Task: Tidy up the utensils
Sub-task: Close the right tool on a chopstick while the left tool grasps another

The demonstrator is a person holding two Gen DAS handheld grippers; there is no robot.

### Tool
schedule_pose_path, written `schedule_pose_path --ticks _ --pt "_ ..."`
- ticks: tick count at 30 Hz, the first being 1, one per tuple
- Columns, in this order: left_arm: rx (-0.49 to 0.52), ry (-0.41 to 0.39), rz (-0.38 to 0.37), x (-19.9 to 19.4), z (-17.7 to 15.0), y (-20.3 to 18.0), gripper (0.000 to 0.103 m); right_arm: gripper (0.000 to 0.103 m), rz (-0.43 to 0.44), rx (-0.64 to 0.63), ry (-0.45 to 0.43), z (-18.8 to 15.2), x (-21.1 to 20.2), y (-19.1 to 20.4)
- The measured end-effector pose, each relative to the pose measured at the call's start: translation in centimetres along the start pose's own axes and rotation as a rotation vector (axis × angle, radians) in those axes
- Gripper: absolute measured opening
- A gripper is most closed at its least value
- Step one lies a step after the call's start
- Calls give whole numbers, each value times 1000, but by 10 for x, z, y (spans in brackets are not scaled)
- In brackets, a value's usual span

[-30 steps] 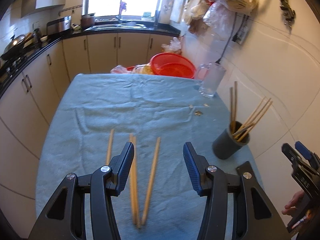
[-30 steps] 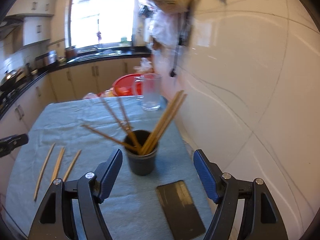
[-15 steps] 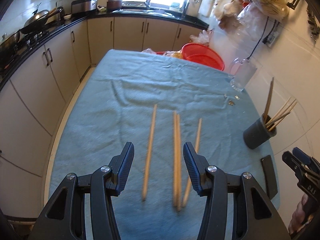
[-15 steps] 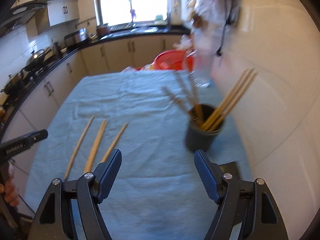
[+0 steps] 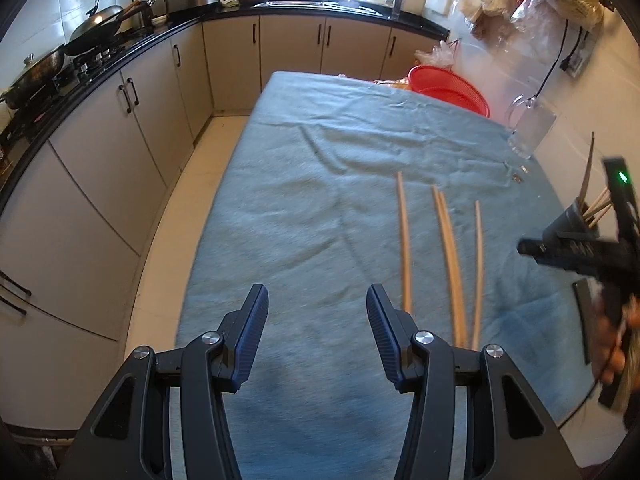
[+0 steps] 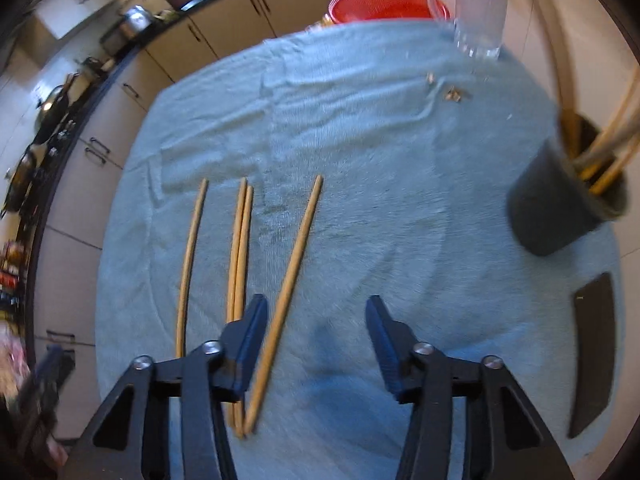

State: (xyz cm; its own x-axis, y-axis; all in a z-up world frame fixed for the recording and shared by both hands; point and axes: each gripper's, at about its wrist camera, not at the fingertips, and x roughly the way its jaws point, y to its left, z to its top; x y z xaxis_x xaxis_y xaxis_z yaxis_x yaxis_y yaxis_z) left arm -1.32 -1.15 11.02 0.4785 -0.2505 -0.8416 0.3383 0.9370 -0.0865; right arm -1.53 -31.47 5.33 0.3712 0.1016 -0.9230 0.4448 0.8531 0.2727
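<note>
Several wooden chopsticks (image 5: 448, 248) lie side by side on the blue cloth; they also show in the right wrist view (image 6: 240, 248). A dark cup (image 6: 560, 208) at the right holds several more chopsticks; in the left wrist view the cup (image 5: 568, 222) shows at the right edge. My left gripper (image 5: 316, 336) is open and empty, over the cloth left of the loose chopsticks. My right gripper (image 6: 314, 344) is open and empty, low over the near ends of the chopsticks. The rightmost chopstick (image 6: 296, 264) runs between its jaws.
A clear glass mug (image 6: 480, 16) and a red basket (image 6: 384, 4) stand at the table's far end. A flat black object (image 6: 592, 356) lies near the cup. Small scraps (image 6: 452, 94) lie on the blue cloth (image 5: 320, 184). Kitchen cabinets (image 5: 120, 128) line the left.
My left gripper has swung left, so the chopsticks now sit to its right. My right gripper has moved left and down, from the cup to over the chopsticks.
</note>
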Motion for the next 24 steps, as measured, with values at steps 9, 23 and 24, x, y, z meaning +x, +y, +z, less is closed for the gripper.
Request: schedule_pose_path --ticks 9,23,24 --pt "-23 36 13 12 -6 29 50 36 -26 82 96 28 50 12" --pt "61 108 -101 49 27 -15 50 8 -36 25 89 19 40 5" --pt "69 128 -124 58 32 -23 50 8 -29 20 80 16 33 2"
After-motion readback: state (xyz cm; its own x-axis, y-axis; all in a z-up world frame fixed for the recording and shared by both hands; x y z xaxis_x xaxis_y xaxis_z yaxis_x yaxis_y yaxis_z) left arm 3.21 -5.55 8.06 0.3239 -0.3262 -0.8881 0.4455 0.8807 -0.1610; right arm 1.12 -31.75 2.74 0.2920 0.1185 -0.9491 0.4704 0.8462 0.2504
